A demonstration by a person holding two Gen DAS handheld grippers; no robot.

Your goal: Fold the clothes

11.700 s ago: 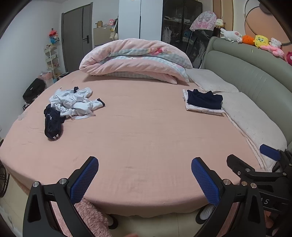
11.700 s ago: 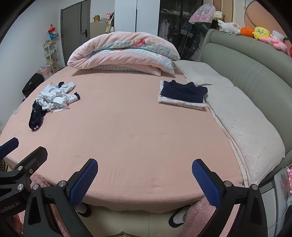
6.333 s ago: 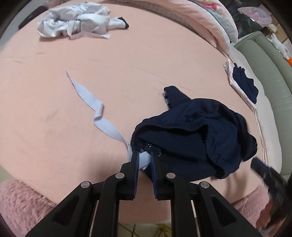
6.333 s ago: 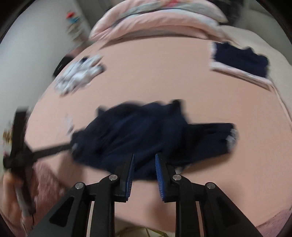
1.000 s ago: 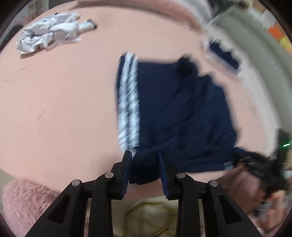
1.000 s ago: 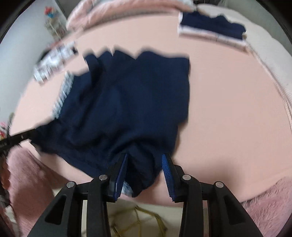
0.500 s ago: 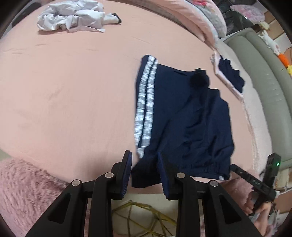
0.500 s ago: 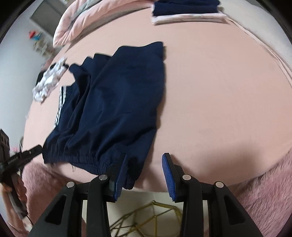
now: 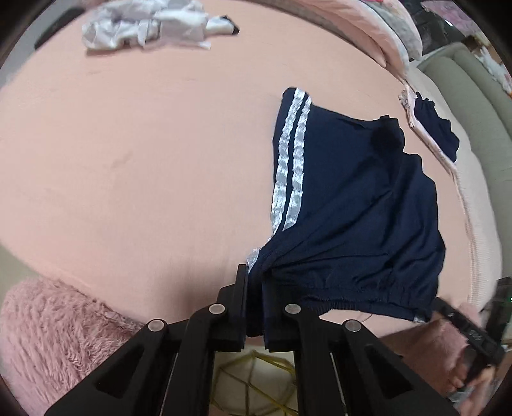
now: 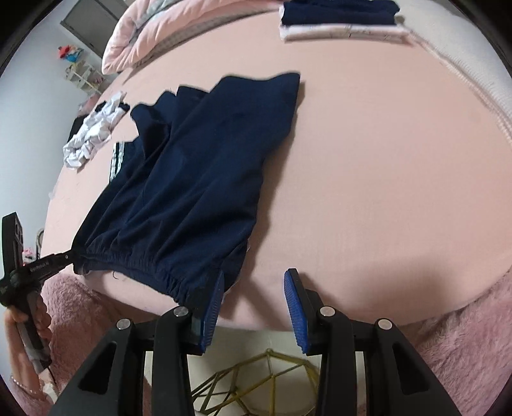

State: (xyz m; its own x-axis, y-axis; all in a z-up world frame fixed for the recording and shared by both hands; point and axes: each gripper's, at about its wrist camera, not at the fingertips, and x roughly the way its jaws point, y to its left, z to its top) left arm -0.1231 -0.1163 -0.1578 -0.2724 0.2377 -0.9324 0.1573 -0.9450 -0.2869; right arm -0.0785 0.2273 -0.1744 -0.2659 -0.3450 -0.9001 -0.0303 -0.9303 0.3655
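— Lying flat on the pink bed (image 9: 144,166), the navy shorts (image 9: 352,204) have their elastic waistband at the bed's near edge and their legs reaching away toward the rolled duvet (image 10: 137,35). Do you see the two white stripes?

— Yes, the white side stripes (image 9: 289,166) run down the shorts' left edge in the left wrist view. Where is the left gripper (image 9: 255,307)?

— At the waistband's left corner. Its jaws are pressed together with the navy cloth pinched between them, right at the bed's edge.

— And the right gripper (image 10: 252,307)?

— Spread apart. Its left blue pad (image 10: 212,307) is just beside the waistband's right corner, possibly brushing it; I cannot tell whether it touches. Between the two pads there is only bed sheet, no cloth.

— What else is on the bed?

— A crumpled white garment (image 9: 153,25) lies well apart from the shorts, toward the far left of the bed. A folded stack (image 10: 342,19), navy on top of white, sits at the far right of the bed, near the pale blanket (image 10: 480,64) along that side.

— Below the bed's edge?

— A fluffy pink rug (image 9: 54,336) on both sides, and a gold wire frame (image 10: 265,387) on the floor directly under the grippers. In the right wrist view, a hand (image 10: 19,323) holds the left gripper's handle just off the bed's left corner.
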